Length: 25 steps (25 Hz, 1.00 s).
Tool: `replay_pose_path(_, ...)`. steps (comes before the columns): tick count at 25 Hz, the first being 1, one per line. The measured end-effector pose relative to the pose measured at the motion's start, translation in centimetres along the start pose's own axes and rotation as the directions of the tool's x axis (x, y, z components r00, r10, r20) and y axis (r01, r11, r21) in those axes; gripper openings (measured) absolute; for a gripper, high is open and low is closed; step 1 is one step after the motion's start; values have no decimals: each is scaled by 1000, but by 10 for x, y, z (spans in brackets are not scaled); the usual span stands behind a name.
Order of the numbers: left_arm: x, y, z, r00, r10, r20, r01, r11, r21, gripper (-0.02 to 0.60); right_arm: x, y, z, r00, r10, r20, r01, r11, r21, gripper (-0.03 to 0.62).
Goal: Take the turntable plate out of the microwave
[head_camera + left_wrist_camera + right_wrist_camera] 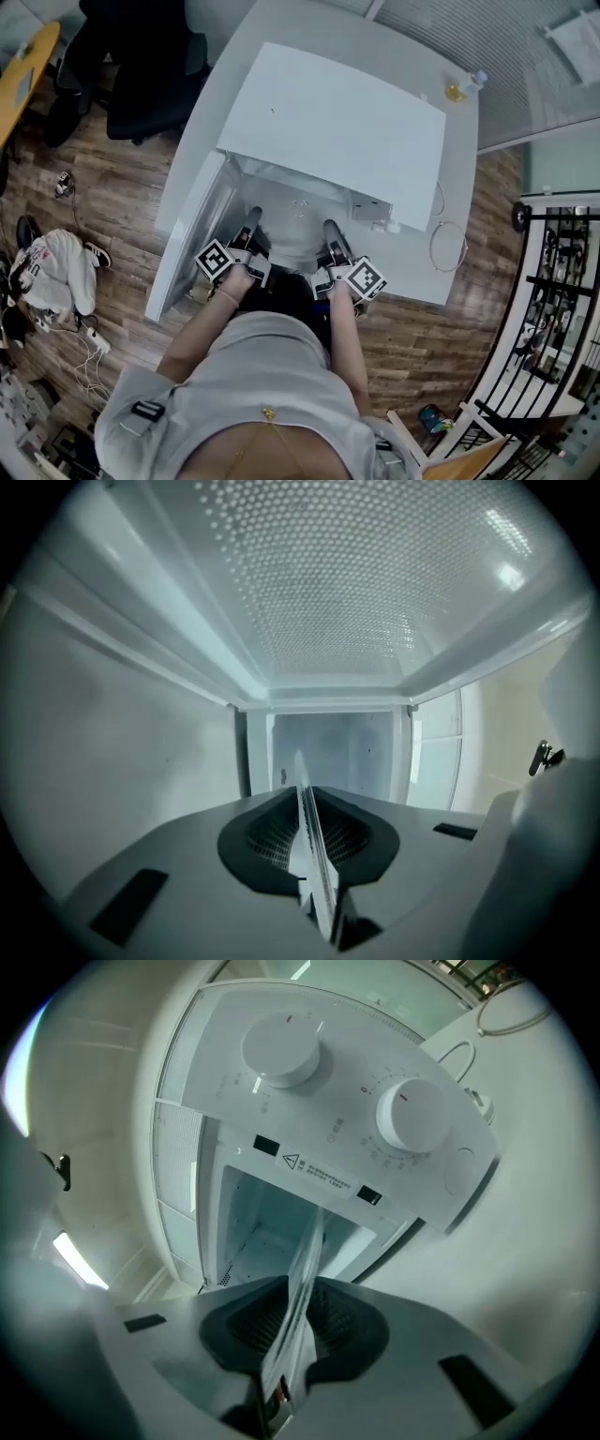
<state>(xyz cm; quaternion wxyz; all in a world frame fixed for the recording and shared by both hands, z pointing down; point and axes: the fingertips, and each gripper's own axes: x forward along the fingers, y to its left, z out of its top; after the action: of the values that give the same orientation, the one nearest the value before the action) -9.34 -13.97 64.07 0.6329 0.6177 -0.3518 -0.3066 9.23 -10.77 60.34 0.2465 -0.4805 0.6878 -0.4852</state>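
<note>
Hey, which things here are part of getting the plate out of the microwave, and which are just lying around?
For the job: plate, microwave, open door, left gripper, right gripper.
Lying about: bottle, chair, clothes.

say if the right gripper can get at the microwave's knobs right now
Probably not: the right gripper is shut on the turntable plate, which the left gripper also grips. Nothing else blocks the knobs ahead.

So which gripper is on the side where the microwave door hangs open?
The left gripper: the open door stands just beside it, while the right gripper is on the far side from it. Both are clamped on the turntable plate.
</note>
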Motion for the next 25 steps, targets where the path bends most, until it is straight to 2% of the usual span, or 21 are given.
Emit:
replay_pose_path(7,-20,-20,-10,997,-22,80,20,999,25,51,-14,3,-1,998,-4,-63,7,999,37,64)
replay_pose_path(9,-28,-23,-13,995,-24,97,21,999,32,51,-18,11,-2,997,30,-72,-28,999,31,64)
replay_pose_path(15,-50,-39,-22,992,-39,120,31,997,71,51,-34,25,-7,992,78,-100,-76,997,30,64)
replay_pose_path(21,-70,-54,-36,989,-69,131,60,996,73,52,-57,42,-11,989,109,-105,-108,994,15,66)
replay_pose_path(25,-86,-64,-43,988,-91,124,79,992,96,51,-73,48,-18,988,104,-118,-103,995,15,66)
